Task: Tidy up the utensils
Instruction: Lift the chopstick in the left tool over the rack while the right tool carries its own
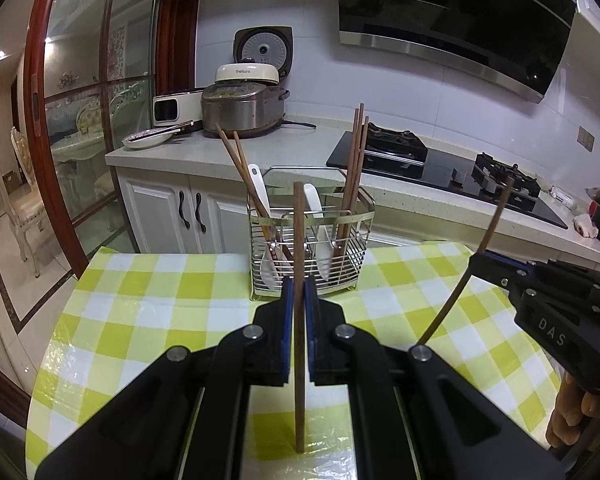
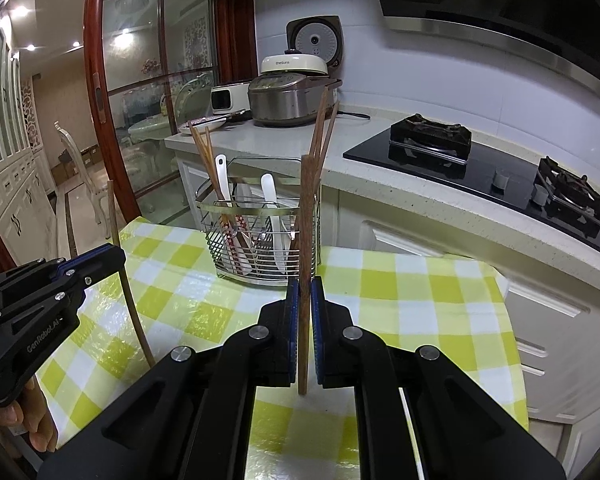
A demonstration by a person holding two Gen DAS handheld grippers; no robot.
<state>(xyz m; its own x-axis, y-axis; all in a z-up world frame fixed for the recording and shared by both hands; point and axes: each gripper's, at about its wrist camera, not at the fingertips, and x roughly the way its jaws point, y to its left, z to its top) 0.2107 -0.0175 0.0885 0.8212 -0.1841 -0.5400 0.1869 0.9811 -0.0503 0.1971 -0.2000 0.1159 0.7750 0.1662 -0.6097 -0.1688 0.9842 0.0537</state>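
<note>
Chopsticks mostly sorted already: two pairs and two white spoons (image 1: 260, 196) sit in the wire caddy (image 1: 310, 240). Left gripper (image 1: 299, 296) pinches one upright chopstick (image 1: 299, 248), right gripper (image 2: 305, 296) pinches another chopstick (image 2: 306, 208). Both still need dropping in.

Dim bluish indoor light, ceiling-lamp glare, heavy fisheye bending at edges.
</note>
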